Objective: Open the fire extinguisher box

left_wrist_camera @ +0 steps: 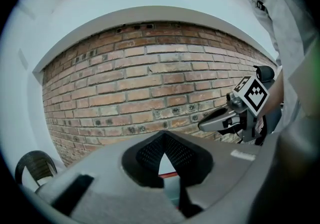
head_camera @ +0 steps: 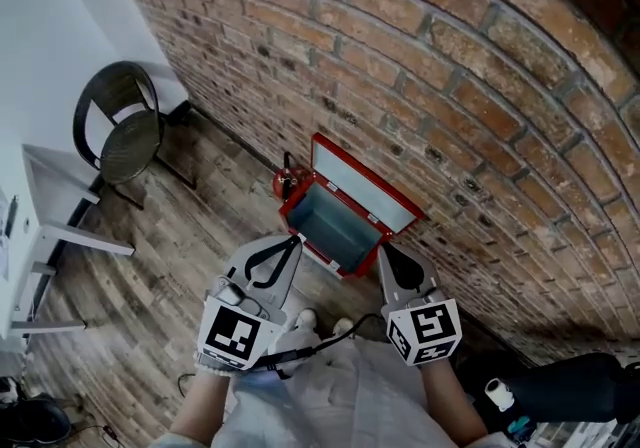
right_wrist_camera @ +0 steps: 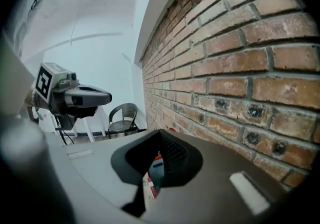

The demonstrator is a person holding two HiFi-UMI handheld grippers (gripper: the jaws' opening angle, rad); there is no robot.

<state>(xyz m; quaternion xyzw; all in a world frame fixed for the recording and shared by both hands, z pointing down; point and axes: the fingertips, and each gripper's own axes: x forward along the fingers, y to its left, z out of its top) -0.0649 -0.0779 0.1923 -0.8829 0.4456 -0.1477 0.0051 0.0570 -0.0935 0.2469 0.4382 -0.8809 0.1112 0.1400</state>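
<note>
- Grey left gripper point(head_camera: 296, 240), grey right gripper point(head_camera: 383, 252): fingers pressed together, holding nothing.
- Open red metal box point(head_camera: 335, 226) stands against brick wall point(head_camera: 450, 86); plank floor point(head_camera: 180, 266) spreads leftward.

- A red extinguisher point(head_camera: 286, 181), centre of the head view, is mostly hidden behind the open fire extinguisher box point(head_camera: 345, 211).
- Each gripper view shows only a sliver of that box, low centre.
- A dark object point(head_camera: 570, 388) at lower right is cut off and too blurred to identify.
</note>
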